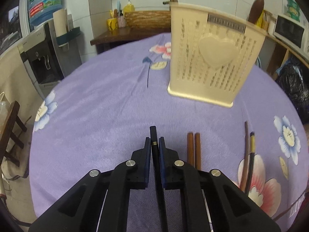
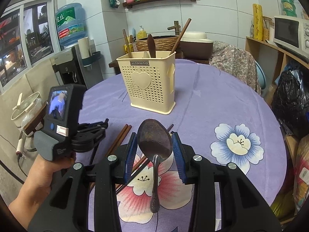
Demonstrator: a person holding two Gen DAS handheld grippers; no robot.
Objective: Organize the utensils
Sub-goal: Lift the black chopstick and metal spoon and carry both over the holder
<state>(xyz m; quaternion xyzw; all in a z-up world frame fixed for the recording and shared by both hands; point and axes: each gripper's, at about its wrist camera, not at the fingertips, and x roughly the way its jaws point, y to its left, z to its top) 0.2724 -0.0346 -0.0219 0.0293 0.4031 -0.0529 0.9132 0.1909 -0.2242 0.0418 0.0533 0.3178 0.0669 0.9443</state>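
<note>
A cream perforated utensil holder (image 2: 150,85) with a heart on its front stands on the purple floral tablecloth (image 2: 222,100); it also shows in the left wrist view (image 1: 210,61). Several utensils stand in it. My left gripper (image 1: 154,141) is shut on a black chopstick (image 1: 154,135) with a gold band, low over the cloth. My right gripper (image 2: 154,143) is shut on the bowl of a dark metal spoon (image 2: 154,137), whose handle hangs toward the camera. A brown chopstick pair (image 1: 194,147) and two more sticks (image 1: 249,154) lie on the cloth.
A water dispenser (image 2: 71,58) stands left of the table. A microwave (image 2: 289,32) on wooden shelving is at the right. A wicker basket (image 2: 158,42) and a soap bottle are behind the holder. A wooden stool (image 1: 11,135) is at the left edge.
</note>
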